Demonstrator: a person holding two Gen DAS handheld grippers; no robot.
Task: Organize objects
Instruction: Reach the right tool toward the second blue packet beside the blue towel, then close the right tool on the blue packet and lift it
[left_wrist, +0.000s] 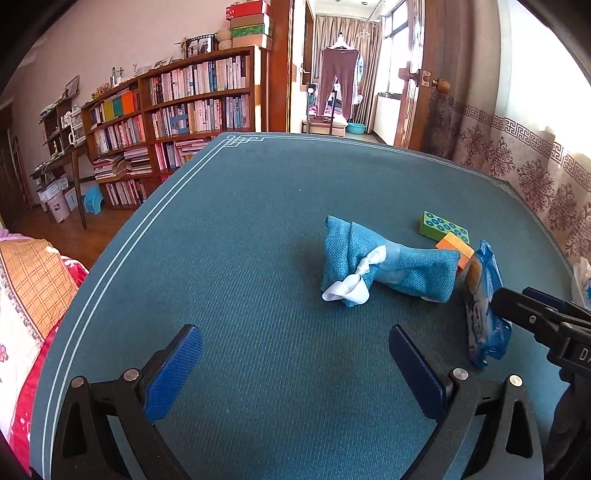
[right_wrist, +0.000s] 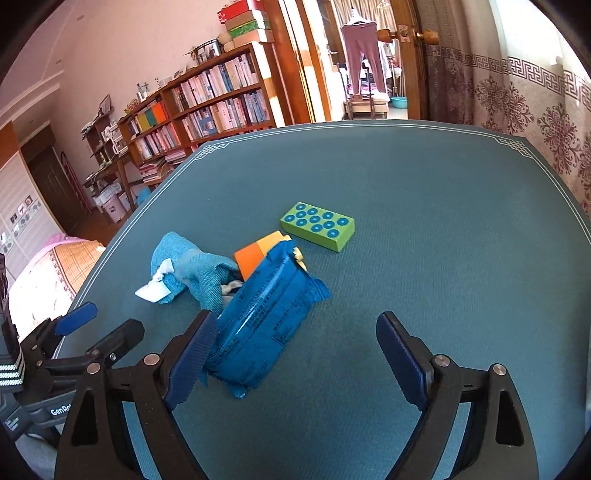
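Blue packet (right_wrist: 258, 317) low in the right wrist frame, brushing the left pad of the wide-apart right gripper (right_wrist: 301, 363), unclamped. Left gripper (left_wrist: 295, 363) likewise agape, empty. Cloth pouch (left_wrist: 384, 264), orange block (left_wrist: 454, 245), green block (right_wrist: 318, 225) still bunched mid-table (left_wrist: 258, 184); sorting barely begun, apparently.

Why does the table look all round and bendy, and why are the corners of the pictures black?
Left wrist view: the fisheye lens bends the table's white edge lines into curves, the corners go black, and the window at top right glares white. Right wrist view: same bending and dark corners, the blue packet looks sharp, and sunlight washes out the patterned curtain.
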